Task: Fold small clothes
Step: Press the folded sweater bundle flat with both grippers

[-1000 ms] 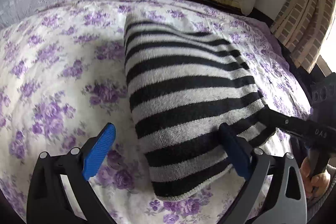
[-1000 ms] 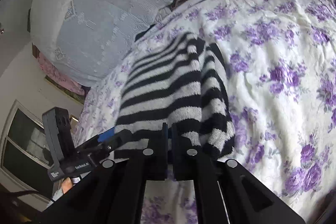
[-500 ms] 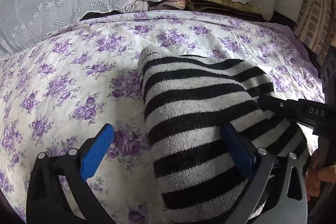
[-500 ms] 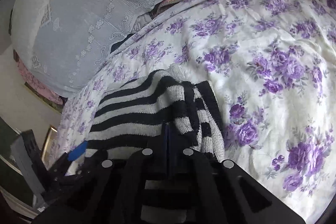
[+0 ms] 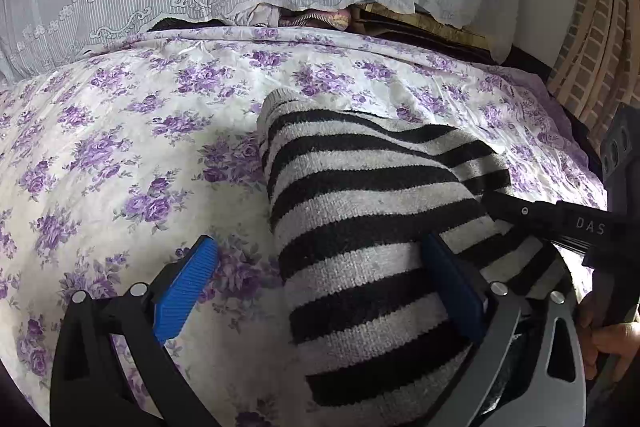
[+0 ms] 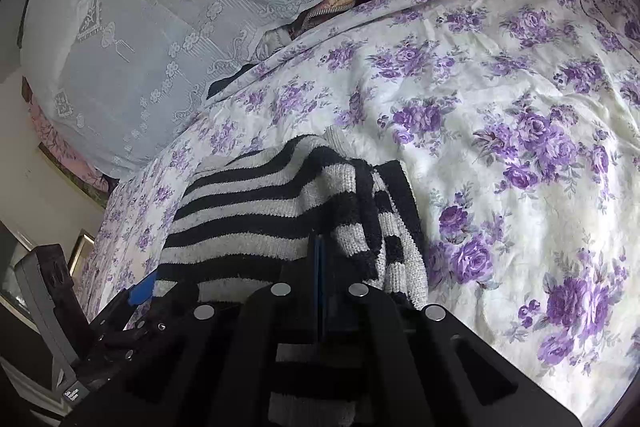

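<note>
Your right gripper point(image 6: 320, 247) has just finished closing, and its jaws are now pinched together on the near edge of the striped sweater point(image 5: 372, 227). In the right wrist view the knit bunches up on both sides of the fingers, so you have real cloth in there, not just a skim of the surface.

Compared with a second ago, the sweater has bunched toward you. It was stretched long across the flowered bedspread point(image 5: 132, 155); now its far end sits much nearer and the body humps up in a ridge. Both of your hands have slid across the bed and have now slowed almost to a stop.

Your left gripper point(image 5: 328, 283) is still wide apart, holding nothing. One blue pad point(image 5: 188, 291) hangs over bare bedspread; the other pad point(image 5: 452, 287) lies against the top of the sweater, pressing lightly at most. In that same view your right gripper point(image 5: 540, 215) reaches in from the side, with your hand point(image 5: 608, 343) on its handle.

So only one corner is secured. For a clean fold you probably want the left jaws to close on the opposite near edge before you lift, or the sweater will likely swing and twist from the single grip.
</note>
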The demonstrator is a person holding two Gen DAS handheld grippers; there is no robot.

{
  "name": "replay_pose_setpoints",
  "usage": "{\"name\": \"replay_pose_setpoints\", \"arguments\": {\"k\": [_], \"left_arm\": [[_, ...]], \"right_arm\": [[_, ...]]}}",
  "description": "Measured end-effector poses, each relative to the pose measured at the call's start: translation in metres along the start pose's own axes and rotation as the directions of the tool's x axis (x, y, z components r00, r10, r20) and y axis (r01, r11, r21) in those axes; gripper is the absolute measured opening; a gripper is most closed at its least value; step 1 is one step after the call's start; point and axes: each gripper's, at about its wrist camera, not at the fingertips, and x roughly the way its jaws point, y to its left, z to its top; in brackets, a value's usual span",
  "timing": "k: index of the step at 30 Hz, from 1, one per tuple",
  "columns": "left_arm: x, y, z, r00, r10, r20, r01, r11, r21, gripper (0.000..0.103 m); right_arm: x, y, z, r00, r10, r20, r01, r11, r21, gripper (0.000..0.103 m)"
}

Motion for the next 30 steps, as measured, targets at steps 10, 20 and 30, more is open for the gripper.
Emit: {"name": "replay_pose_setpoints", "arguments": {"k": [10, 20, 30], "left_arm": [[-0.009, -0.001, 0.0, 1.0, -0.007, 0.021, 0.006, 1.0, 0.018, 0.099], [-0.047, 0.009, -0.005, 0.984, -0.168, 0.055, 0.171, 0.984, -0.051, 0.098], [-0.01, 0.021, -0.019, 0.953, -0.293, -0.08, 0.278, 0.948, -0.154, 0.099]], "right_arm": [[-0.004, 0.007, -0.003, 0.999, -0.022, 0.031, 0.022, 1.0, 0.001, 0.003], [-0.058, 0.042, -0.035, 0.985, -0.011, 0.172, 0.027, 0.996, -0.088, 0.042], [-0.04, 0.032, -0.036, 0.996, -0.012, 0.087, 0.018, 0.998, -0.065, 0.046]]}}
